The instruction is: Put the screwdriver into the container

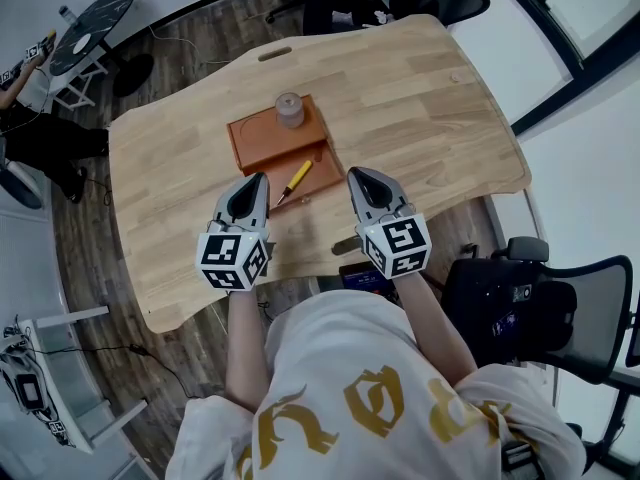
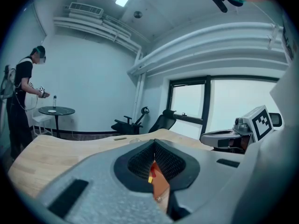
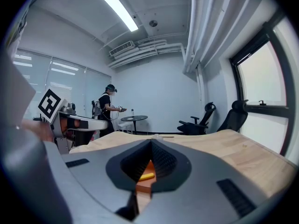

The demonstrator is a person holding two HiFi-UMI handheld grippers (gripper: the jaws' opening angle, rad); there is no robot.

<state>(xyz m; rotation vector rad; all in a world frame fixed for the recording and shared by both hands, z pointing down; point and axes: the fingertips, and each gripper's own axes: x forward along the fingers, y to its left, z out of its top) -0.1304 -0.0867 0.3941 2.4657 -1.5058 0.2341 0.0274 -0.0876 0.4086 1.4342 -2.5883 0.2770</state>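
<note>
A yellow-handled screwdriver (image 1: 295, 179) lies slanted across the front edge of the flat orange-brown container (image 1: 262, 140), its tip on the wooden table (image 1: 430, 98). My left gripper (image 1: 261, 179) is shut and empty, just left of the screwdriver. On the screwdriver's right, my right gripper (image 1: 353, 173) is also shut and empty. In the left gripper view the closed gripper (image 2: 154, 142) frames a sliver of the container (image 2: 160, 185). The right gripper view shows its closed gripper (image 3: 151, 142) with the yellow handle (image 3: 146, 176) and the container (image 3: 144, 186) beyond.
A clear jar (image 1: 289, 109) stands at the container's far edge. Office chairs (image 1: 530, 303) sit to my right and behind the table. A person (image 1: 30, 118) stands at the far left by a round black table (image 1: 92, 28). The table's near edge runs under my grippers.
</note>
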